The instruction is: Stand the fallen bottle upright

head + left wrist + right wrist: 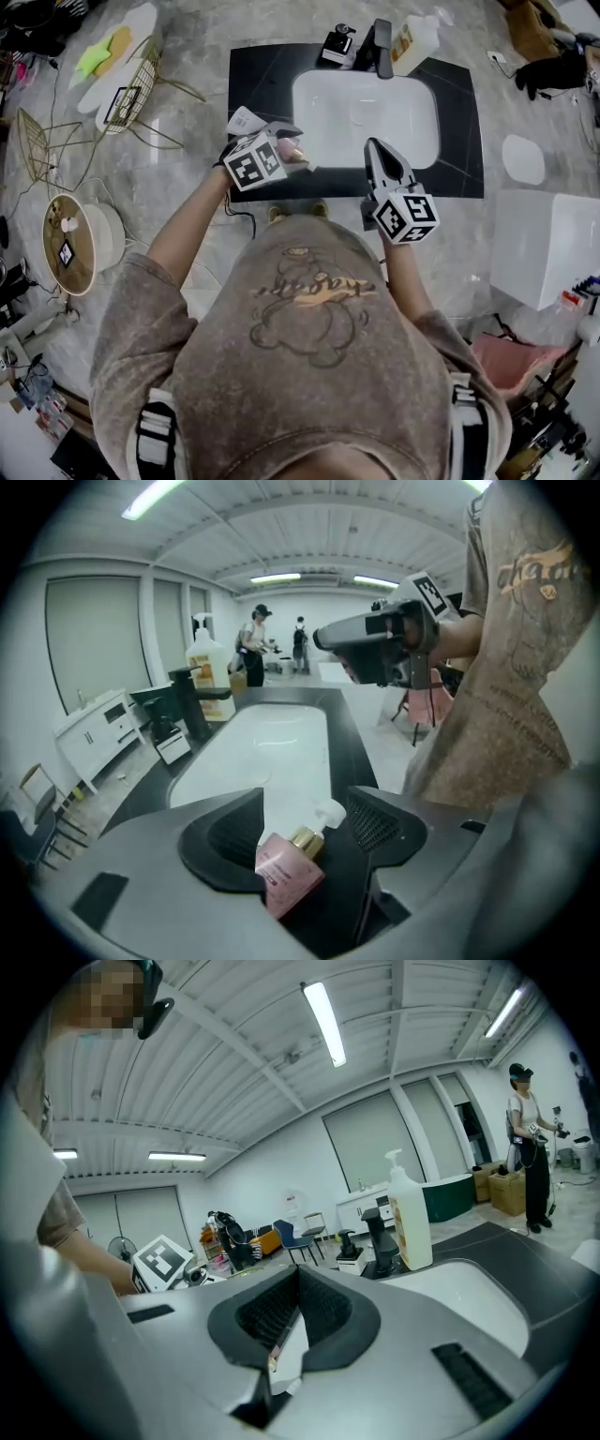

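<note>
The left hand-held gripper (pixel 305 808) comes first, angled down over the front of the black bench (pixel 258 84) with its jaws spread wide. The bottle (pixel 286 874) sits between them. It is pink with a gold collar and a white pump, and in the left gripper view it tilts so the pump leans up and to the right. Its body lies against the left jaw's pad, and the right jaw stands clear of it (so nothing pinches it). In the head view the bottle shows by the near left corner of the basin (pixel 366 117); whether its base touches the bench I cannot tell.

Just to the right, the right hand-held gripper (pixel 375 148) is held roughly level, its tip over the basin's near rim. Its jaws are pressed together with nothing between them. The two grippers are near each other but apart.

The white basin is sunk into the bench. At its far rim stands a black tap (pixel 382 47), with a white soap jug (pixel 414 42) just beside it on the right.

Farther off, the left gripper view shows two people (pixel 253 649) standing at the back of the room
</note>
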Tool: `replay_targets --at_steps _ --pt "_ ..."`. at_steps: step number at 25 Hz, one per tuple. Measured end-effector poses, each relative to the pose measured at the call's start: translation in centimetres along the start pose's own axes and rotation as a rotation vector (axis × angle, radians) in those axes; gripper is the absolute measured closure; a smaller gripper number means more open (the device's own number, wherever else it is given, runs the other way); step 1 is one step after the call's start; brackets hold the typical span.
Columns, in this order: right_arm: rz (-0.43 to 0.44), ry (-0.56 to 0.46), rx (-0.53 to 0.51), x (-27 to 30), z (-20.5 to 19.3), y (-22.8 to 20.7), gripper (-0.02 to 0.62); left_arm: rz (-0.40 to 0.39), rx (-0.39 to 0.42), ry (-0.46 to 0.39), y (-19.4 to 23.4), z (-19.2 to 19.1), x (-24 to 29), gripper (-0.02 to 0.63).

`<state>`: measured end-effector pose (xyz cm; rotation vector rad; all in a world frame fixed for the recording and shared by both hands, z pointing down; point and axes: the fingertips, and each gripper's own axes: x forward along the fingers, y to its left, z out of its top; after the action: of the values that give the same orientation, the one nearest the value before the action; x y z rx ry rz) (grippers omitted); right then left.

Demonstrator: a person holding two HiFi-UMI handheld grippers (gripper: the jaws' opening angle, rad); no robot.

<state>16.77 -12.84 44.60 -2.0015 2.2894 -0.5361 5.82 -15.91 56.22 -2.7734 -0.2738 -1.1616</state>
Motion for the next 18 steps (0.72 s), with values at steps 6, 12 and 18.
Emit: replay_targets --at_steps 6,12,18 --pt "-0.047 0.001 0.024 -1.1 -0.3 -1.3 0.595 -0.104 0.102 0.119 -0.7 -1.3 2.2 0.327" --pt "-0.09 -0.006 0.037 -2.1 -0.6 -2.4 0.595 -0.198 0.193 0.22 -1.1 -2.7 4.2 0.327" --pt "-0.14 -0.015 0.053 -3.4 -0.8 -3.5 0.595 -0.296 0.294 0.326 -2.1 -4.2 5.5 0.328"
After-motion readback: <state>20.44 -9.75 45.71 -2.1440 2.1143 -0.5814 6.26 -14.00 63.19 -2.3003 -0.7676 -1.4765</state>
